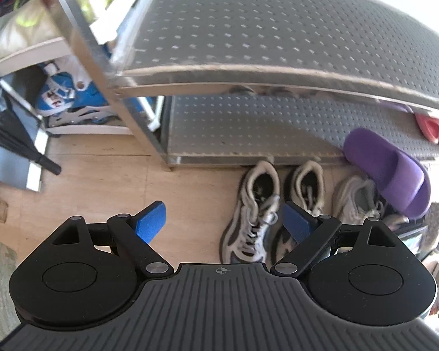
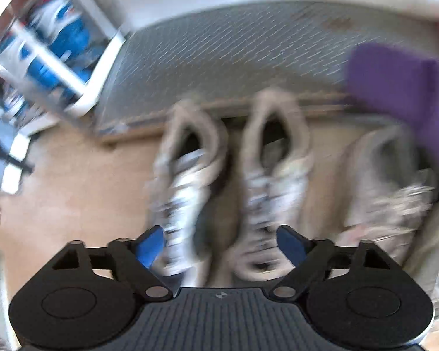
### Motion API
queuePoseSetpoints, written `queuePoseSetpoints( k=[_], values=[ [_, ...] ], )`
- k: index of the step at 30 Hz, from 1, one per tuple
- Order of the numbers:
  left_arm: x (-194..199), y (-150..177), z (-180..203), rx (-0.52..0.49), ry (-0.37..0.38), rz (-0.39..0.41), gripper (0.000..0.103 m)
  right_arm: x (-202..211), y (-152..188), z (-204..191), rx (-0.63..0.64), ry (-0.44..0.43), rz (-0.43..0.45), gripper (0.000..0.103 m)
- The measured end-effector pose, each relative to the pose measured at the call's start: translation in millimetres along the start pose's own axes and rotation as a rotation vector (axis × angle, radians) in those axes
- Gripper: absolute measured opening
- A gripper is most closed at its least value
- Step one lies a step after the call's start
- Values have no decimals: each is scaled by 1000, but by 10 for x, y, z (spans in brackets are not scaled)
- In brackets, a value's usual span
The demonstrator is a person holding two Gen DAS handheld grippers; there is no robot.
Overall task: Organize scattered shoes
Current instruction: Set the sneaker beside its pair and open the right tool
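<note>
Pair of grey-and-white sneakers (image 1: 250,213) on wooden floor (image 1: 102,181), heels toward lower shelf of metal shoe rack (image 1: 248,128); purple slide sandal (image 1: 389,172) tilted over a third sneaker (image 1: 355,199). Left gripper (image 1: 224,222) spread wide, empty; right gripper (image 2: 219,244) spread, empty, above the pair. Likely hazards: blurred right view causing a misjudged grasp; sandal sliding off if neighbouring sneaker nudged.

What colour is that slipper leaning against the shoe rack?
Purple. The slipper shows most clearly in the left wrist view.
</note>
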State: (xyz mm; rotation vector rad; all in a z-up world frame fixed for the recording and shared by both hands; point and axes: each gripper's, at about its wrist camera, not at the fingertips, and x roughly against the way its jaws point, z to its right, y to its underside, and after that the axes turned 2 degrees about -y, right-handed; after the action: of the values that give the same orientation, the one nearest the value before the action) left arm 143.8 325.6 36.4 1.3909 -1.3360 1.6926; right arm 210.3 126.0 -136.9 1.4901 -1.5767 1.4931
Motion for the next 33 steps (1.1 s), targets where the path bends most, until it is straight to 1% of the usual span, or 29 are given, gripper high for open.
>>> queuePoseSetpoints(
  k=[2, 3, 4, 6, 7, 10, 12, 14, 15, 16, 17, 19, 20, 22, 24, 25, 27, 28, 29, 32, 33],
  values=[
    [-4, -2, 62, -13, 3, -1, 90, -2, -52, 200, -31, 14, -23, 62],
    [-5, -8, 85, -18, 2, 0, 90, -6, -76, 294, -46, 19, -35, 67],
    [-7, -17, 108, -22, 2, 1, 90, -44, -77, 311, -51, 0, -53, 78],
    [-24, -36, 138, -25, 1, -1, 90, -120, -80, 343, -63, -37, -87, 80],
    [-36, -44, 148, -25, -2, -3, 90, -161, -82, 356, -66, -53, -104, 84],
    [-67, -51, 144, -27, -11, -10, 90, -328, -73, 237, 0, -18, -119, 86],
    [-81, -55, 127, -26, -15, -13, 90, -541, -61, 108, 66, 43, -150, 86],
    [-104, -59, 89, -20, -19, -19, 90, -670, -13, 68, 97, 79, -170, 86],
    [-116, -64, 68, -15, -21, -22, 90, -734, 11, 48, 112, 97, -180, 91],
    [-125, -69, 48, -10, -22, -24, 90, -798, 36, 29, 126, 113, -191, 85],
    [-125, -73, 25, -5, -21, -24, 90, -848, 87, 27, 123, 110, -209, 87],
    [-119, -78, -16, 2, -16, -22, 90, -810, 172, -15, 137, 129, -185, 84],
    [-113, -82, -27, 5, -13, -20, 90, -807, 190, -37, 136, 126, -193, 83],
    [-74, -97, -63, 18, 0, -10, 90, -810, 231, -94, 132, 103, -213, 82],
    [-38, -110, -82, 22, 10, 3, 91, -807, 298, -242, 154, 79, -202, 82],
    [-25, -111, -90, 22, 12, 7, 91, -810, 307, -279, 169, 77, -195, 81],
    [-25, -105, -105, 22, 11, 8, 91, -818, 305, -533, 271, 78, -149, 80],
    [-30, -102, -113, 23, 9, 5, 91, -853, 288, -562, 262, 78, -161, 81],
    [-37, -100, -123, 26, 7, 2, 91, -919, 231, -590, 204, 67, -197, 81],
    [-61, -95, -161, 38, 0, -5, 91, -966, 196, -630, 164, 107, -217, 82],
    [-59, -96, -170, 41, 0, -4, 91, -964, 194, -627, 175, 106, -223, 83]
  ],
)
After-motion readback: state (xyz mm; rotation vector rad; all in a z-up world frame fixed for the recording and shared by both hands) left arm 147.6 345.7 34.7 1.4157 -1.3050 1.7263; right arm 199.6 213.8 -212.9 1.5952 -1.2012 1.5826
